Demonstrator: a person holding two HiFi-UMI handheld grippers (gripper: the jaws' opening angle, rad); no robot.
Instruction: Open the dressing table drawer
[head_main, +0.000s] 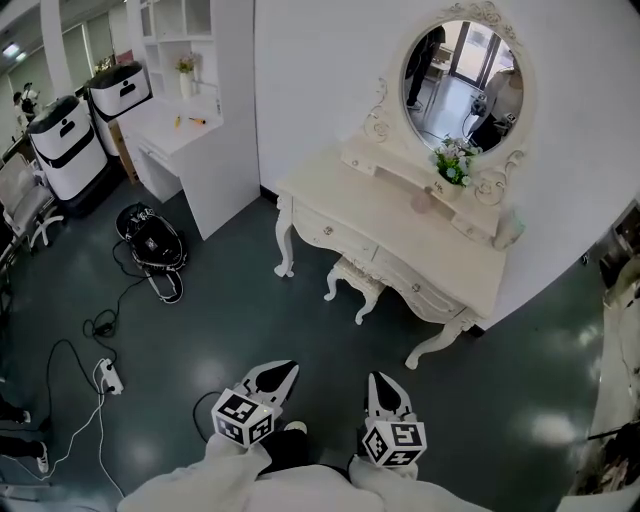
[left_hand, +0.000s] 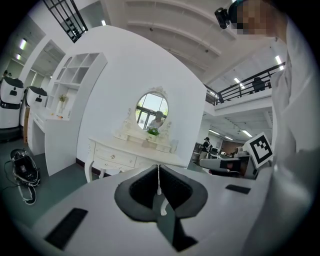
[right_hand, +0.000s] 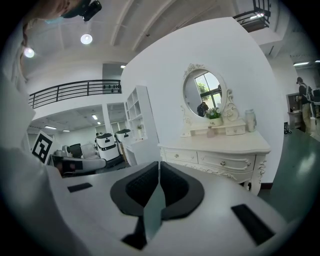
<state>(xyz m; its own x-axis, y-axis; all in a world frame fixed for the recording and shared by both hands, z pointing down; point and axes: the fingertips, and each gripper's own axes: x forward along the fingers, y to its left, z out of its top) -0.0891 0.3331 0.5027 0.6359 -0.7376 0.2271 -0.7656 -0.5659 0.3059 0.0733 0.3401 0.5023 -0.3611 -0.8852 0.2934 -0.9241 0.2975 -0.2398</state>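
You have not begun the real work: the table (head_main: 400, 222) stands well ahead of both grippers, across open floor, and its 2 drawers, drawer 1 (head_main: 335, 232) and drawer 2 (head_main: 420, 287), both sit flush in its front, shut. Your left gripper (head_main: 272, 378) has its jaws pressed together with nothing between them; seen along those jaws, the table lies straight ahead and a touch to the left. Your right gripper (head_main: 388, 392) is likewise closed and empty, and from it the table sits ahead and off to the right, the 2 drawer fronts and their small knobs facing it. A stool (head_main: 355, 282) is tucked under the table, below the drawers, so it lies low on your line of approach. What is done, by my reading, is only part of the approach. What is left is nearly everything: close the gap to the table, pick 1 drawer, spread the jaws of 1 gripper, take its knob, and pull the drawer out toward you. Neither gripper is near enough to touch anything, and neither is open enough to take a knob.
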